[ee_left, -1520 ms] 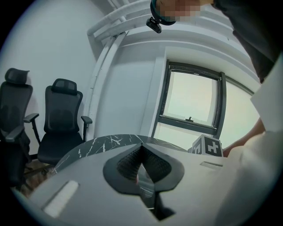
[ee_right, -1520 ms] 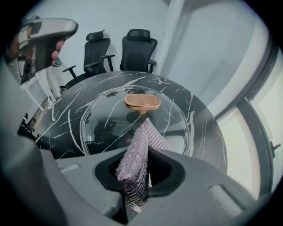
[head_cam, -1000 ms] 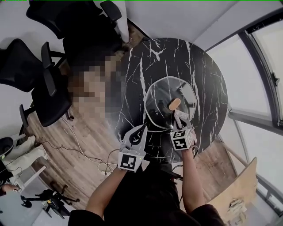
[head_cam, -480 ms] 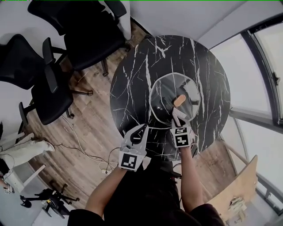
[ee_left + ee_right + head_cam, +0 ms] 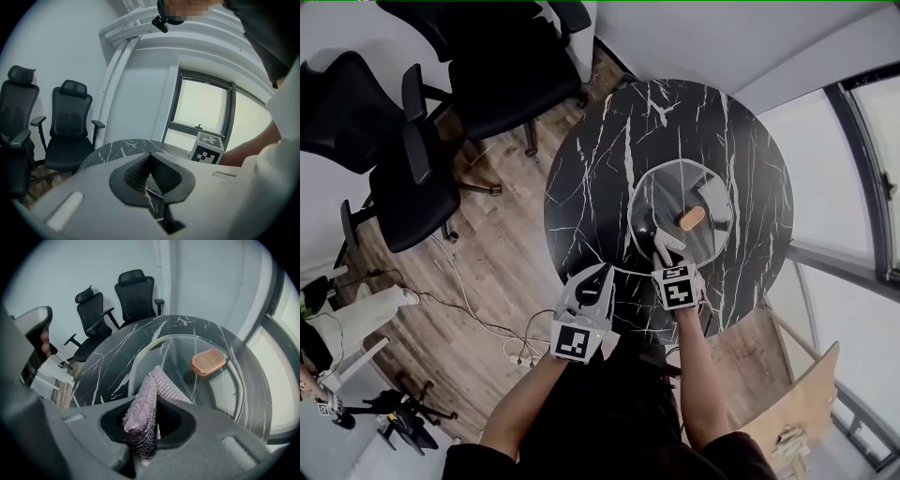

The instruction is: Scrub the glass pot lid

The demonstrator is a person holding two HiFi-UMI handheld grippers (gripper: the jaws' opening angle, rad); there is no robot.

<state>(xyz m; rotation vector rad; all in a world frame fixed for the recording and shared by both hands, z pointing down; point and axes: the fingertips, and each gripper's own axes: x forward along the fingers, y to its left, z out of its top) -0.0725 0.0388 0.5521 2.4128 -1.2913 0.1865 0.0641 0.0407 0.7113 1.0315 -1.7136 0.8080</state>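
One glass pot lid (image 5: 670,192), carrying one wooden knob (image 5: 692,218), is lying on the marble table (image 5: 591,178), toward its right. The right gripper (image 5: 667,251) is gripping one purple cloth (image 5: 146,404) at the lid's near rim. The left gripper (image 5: 598,279) is hovering clenched and empty at the table's near edge.

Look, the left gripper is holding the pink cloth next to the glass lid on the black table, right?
Not quite: the right gripper holds the pink cloth, as the right gripper view shows. The left gripper is shut on nothing. The rest is right: the cloth is next to the glass lid on the black table.
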